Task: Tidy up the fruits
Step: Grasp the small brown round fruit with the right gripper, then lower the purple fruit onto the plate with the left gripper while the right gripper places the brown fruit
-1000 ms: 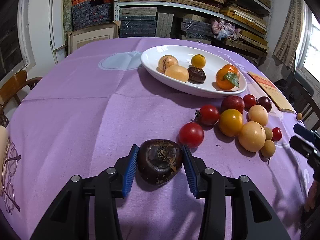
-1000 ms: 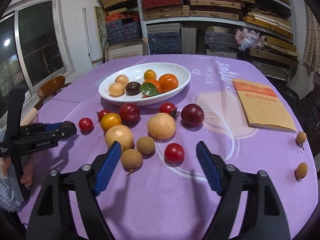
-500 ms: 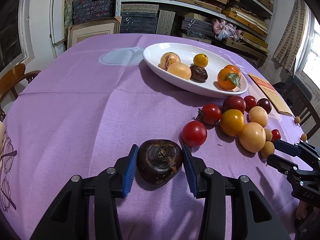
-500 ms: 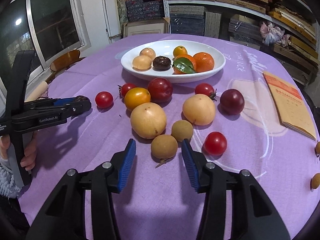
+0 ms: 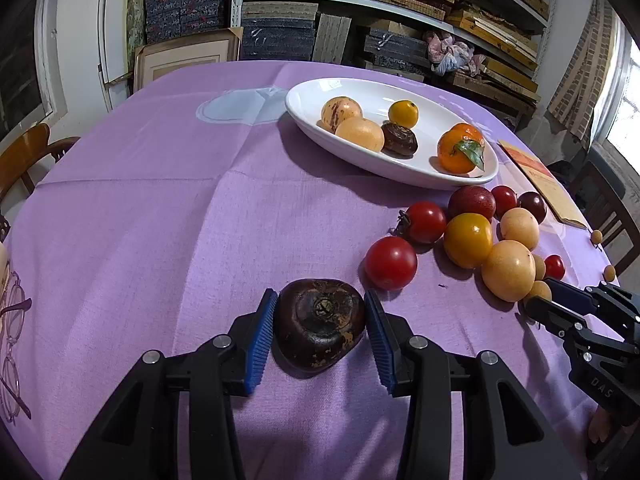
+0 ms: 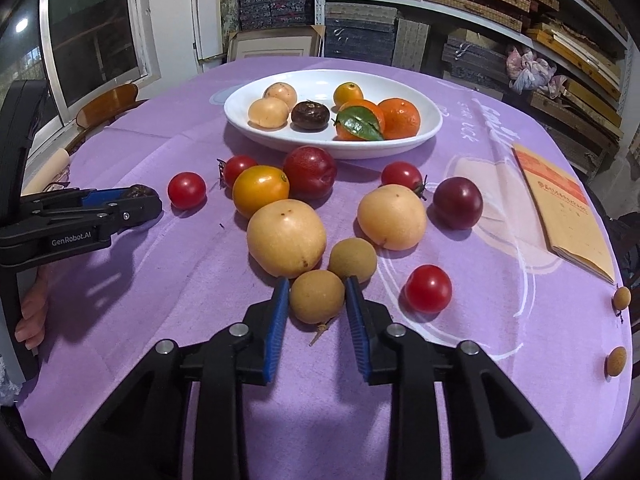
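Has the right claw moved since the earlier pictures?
Yes. The right claw came forward toward the white dish and its jaws have just been closing, now pressing on the small brown fruit.

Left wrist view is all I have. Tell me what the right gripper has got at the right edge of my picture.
Observer: The right gripper has just been closing its jaws. Its blue pads now press both sides of a small tan fruit that rests on the tablecloth.
Operator: Say what crowds it.
Observer: A second small tan fruit touches it just behind.
Operator: Count the oranges in the dish.
Observer: Two. From this side the leafed orange and a second orange sit side by side in the dish.
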